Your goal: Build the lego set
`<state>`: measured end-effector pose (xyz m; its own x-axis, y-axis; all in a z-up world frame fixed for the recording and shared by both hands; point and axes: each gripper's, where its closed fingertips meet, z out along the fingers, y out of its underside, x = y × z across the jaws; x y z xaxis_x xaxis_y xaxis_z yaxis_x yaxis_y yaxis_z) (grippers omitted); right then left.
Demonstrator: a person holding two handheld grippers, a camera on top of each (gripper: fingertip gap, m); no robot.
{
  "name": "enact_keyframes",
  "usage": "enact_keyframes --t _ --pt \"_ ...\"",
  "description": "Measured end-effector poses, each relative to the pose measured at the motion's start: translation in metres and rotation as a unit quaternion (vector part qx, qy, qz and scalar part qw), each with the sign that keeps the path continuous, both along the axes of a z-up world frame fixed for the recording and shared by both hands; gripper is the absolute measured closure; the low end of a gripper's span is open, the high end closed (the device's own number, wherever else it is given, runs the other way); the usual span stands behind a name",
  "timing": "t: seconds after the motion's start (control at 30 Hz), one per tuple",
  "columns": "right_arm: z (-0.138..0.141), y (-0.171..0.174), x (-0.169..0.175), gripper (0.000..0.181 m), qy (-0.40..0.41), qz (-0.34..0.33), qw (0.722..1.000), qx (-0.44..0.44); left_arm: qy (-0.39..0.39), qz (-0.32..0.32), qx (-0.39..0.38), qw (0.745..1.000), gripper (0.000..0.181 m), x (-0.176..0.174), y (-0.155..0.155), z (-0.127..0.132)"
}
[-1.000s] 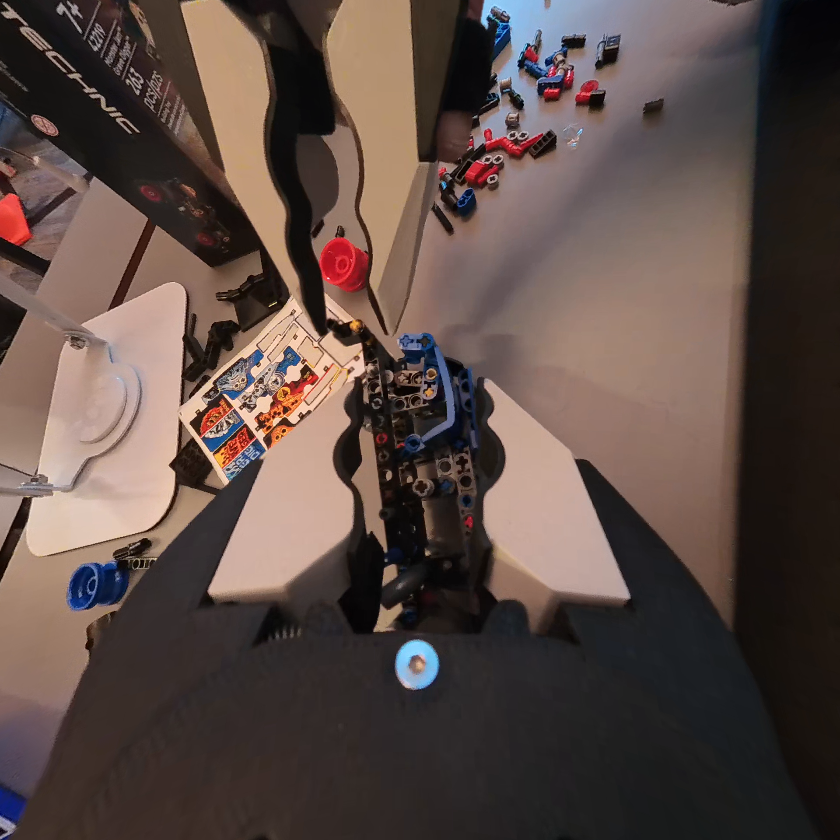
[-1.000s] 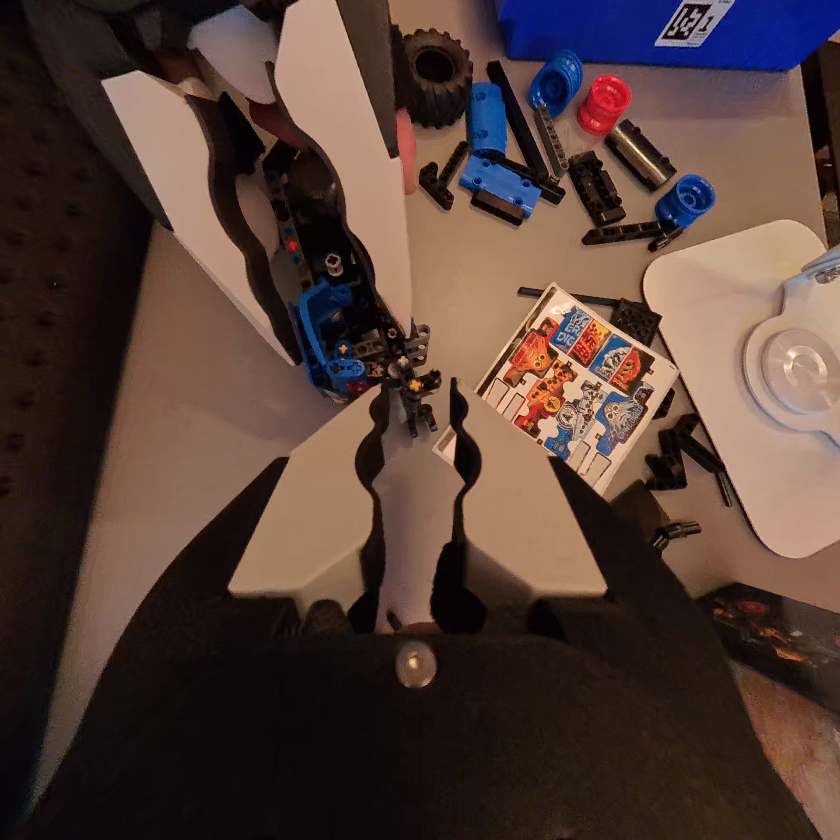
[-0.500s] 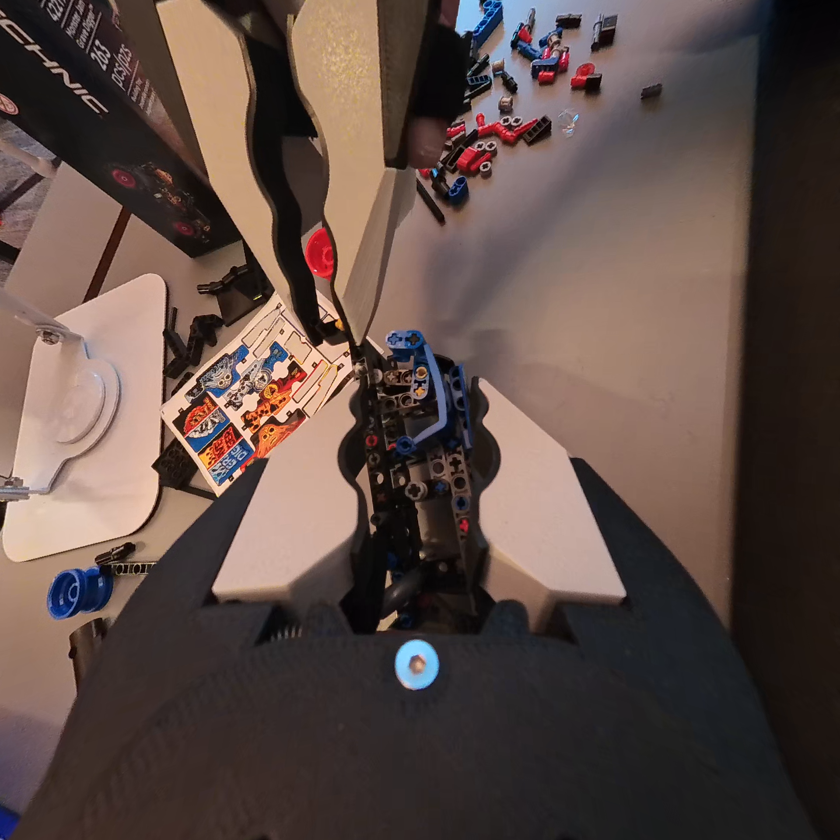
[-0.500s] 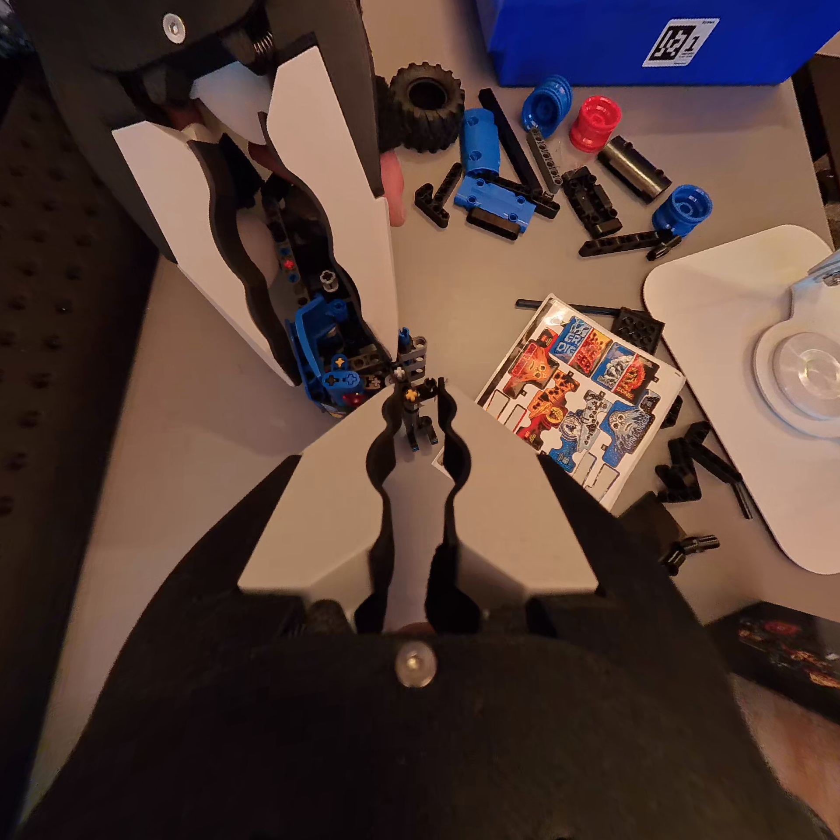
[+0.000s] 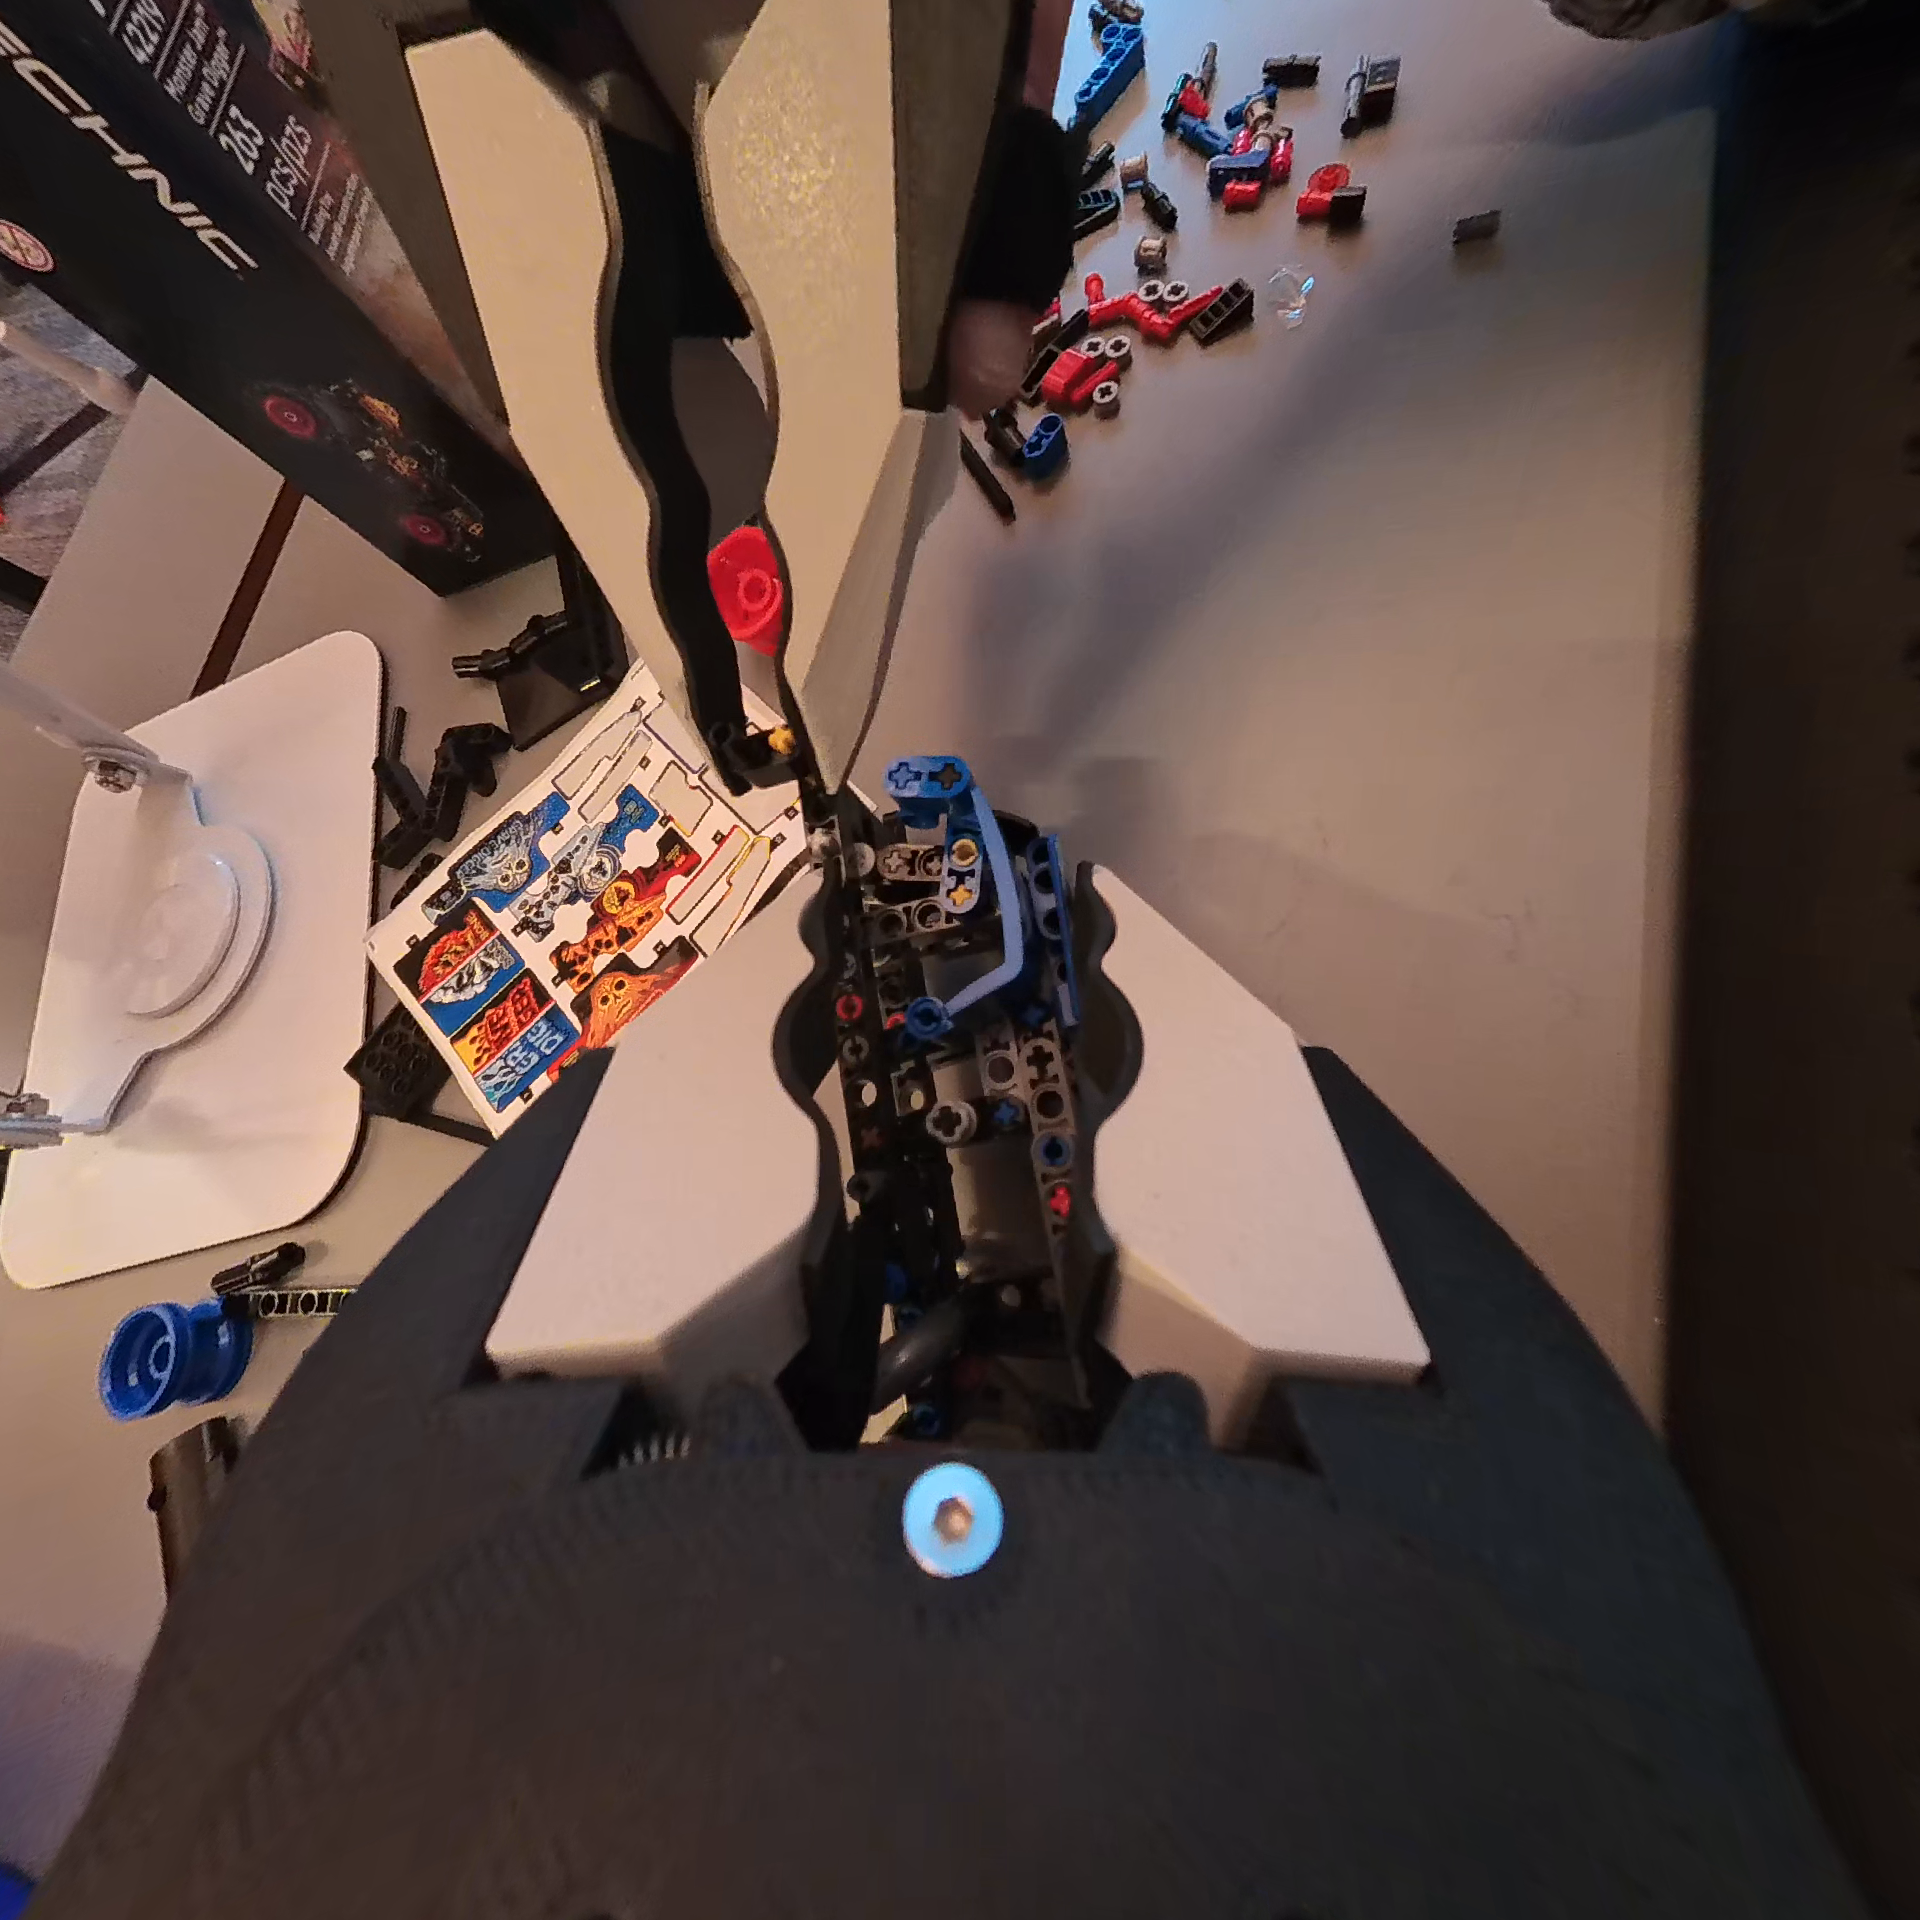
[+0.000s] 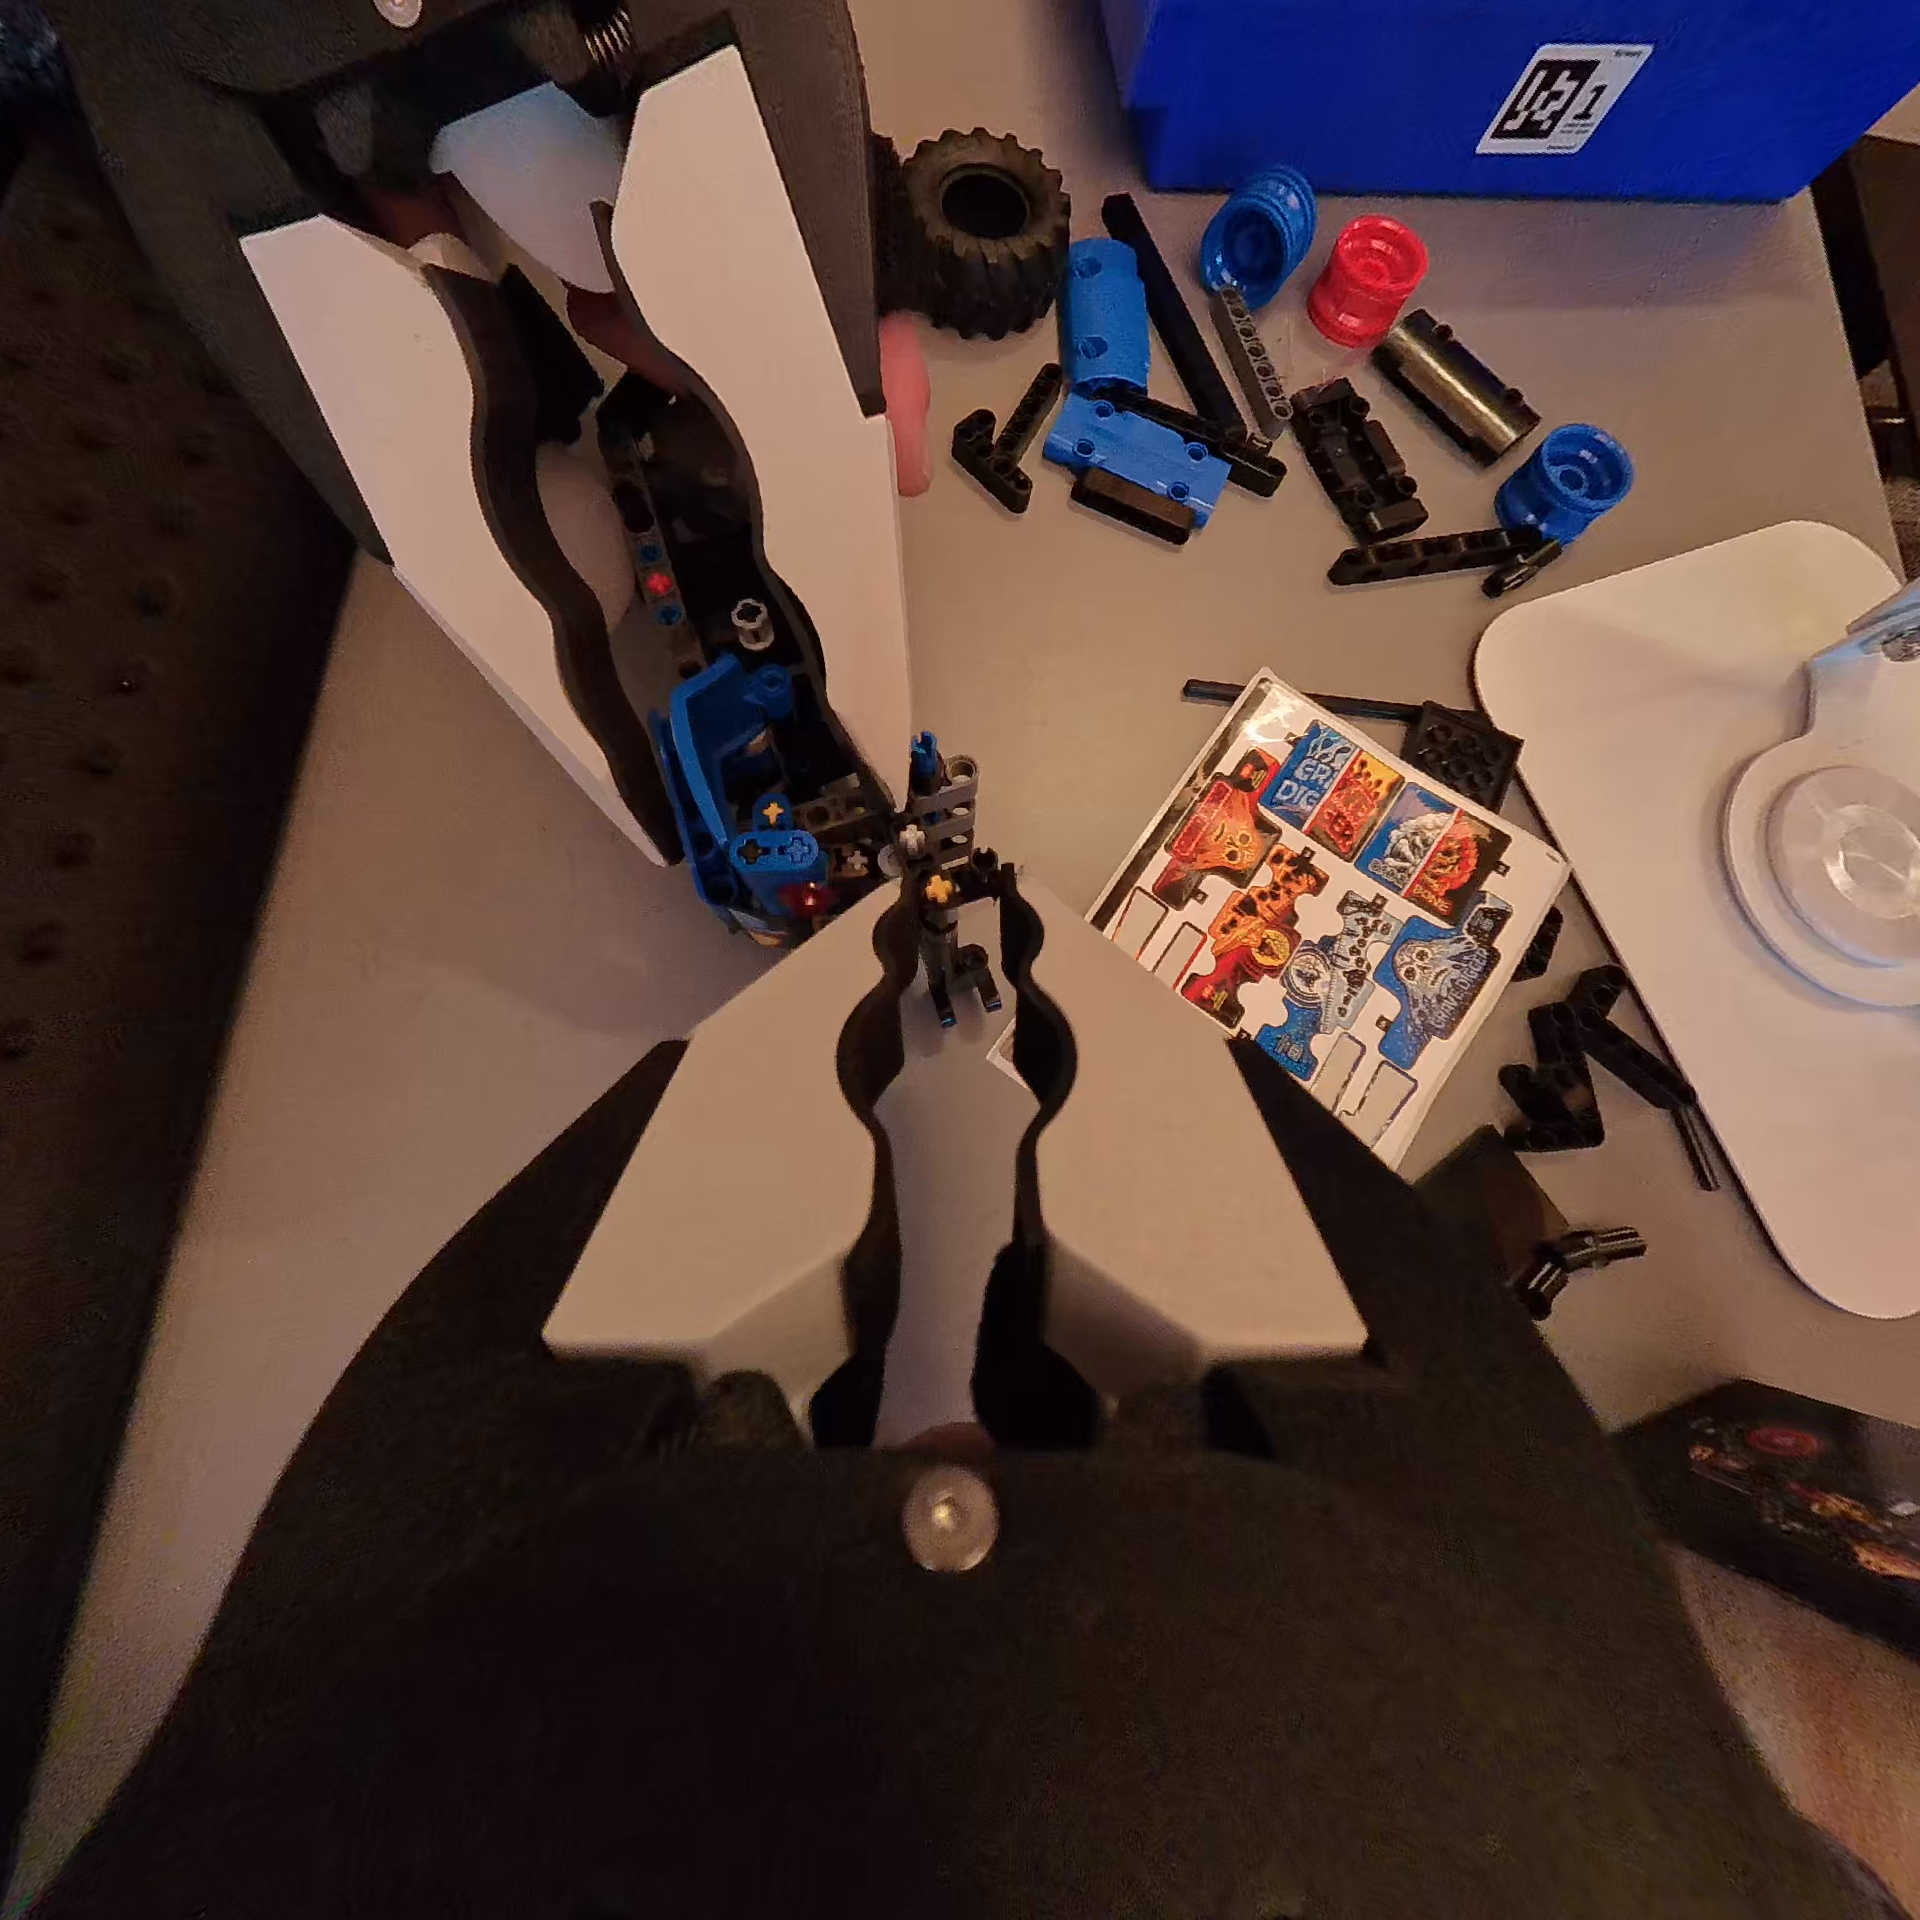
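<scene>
Partly built black, grey and blue lego chassis (image 5: 961,1039) sits lengthwise between the white fingers of the left gripper (image 5: 951,883), clenched on its sides, blue curved end poking past the tips over the grey table (image 5: 1351,727). Same chassis (image 6: 727,769) in the right wrist view, nose down near the tabletop, whether it touches I can't tell. Right gripper (image 6: 951,904) is pinched on a small black and grey pin sub-assembly (image 6: 945,904) with a yellow axle end, held at the fingertips and butted against the front corner of the chassis; actual seating can't be judged. From the left wrist view that sub-assembly (image 5: 758,753) shows at the right gripper's (image 5: 774,743) tips, just beside the blue end. Just beside it, flat on the table: colourful flame-and-skull sticker sheet (image 6: 1330,935), with small black connectors (image 6: 1569,1070) near its edge. Beyond: white flat stand base (image 6: 1662,935), black knobby rubber tyre (image 6: 982,229), blue wheel hubs (image 6: 1257,234), a red wheel hub (image 6: 1366,281), blue panels and black beams (image 6: 1143,416), blue bin (image 6: 1351,94) at the far edge. Other side: scatter of red, blue and black small parts (image 5: 1143,332), black printed set box (image 5: 239,301).
</scene>
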<state>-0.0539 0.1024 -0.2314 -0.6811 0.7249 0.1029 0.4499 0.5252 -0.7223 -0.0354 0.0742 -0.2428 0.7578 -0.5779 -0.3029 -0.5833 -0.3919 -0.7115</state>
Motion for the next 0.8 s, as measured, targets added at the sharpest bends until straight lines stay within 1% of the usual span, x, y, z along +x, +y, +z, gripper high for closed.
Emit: enact_keyframes --t 0.3,0.63,0.8 --pt "-0.0030 0.0013 -0.0010 0.169 0.001 0.000 1.000 0.009 0.004 0.001 -0.001 1.000 0.141 -0.0001 0.0004 -0.0009" --pt "-0.0044 0.0019 -0.0013 0.169 -0.003 -0.004 1.000 -0.007 0.006 0.001 -0.002 1.000 0.142 -0.0002 0.0008 -0.0013" --pt "-0.0042 0.0017 -0.0013 0.169 -0.002 -0.004 1.000 -0.005 0.007 -0.002 -0.005 1.000 0.146 0.0011 0.0000 -0.0020"
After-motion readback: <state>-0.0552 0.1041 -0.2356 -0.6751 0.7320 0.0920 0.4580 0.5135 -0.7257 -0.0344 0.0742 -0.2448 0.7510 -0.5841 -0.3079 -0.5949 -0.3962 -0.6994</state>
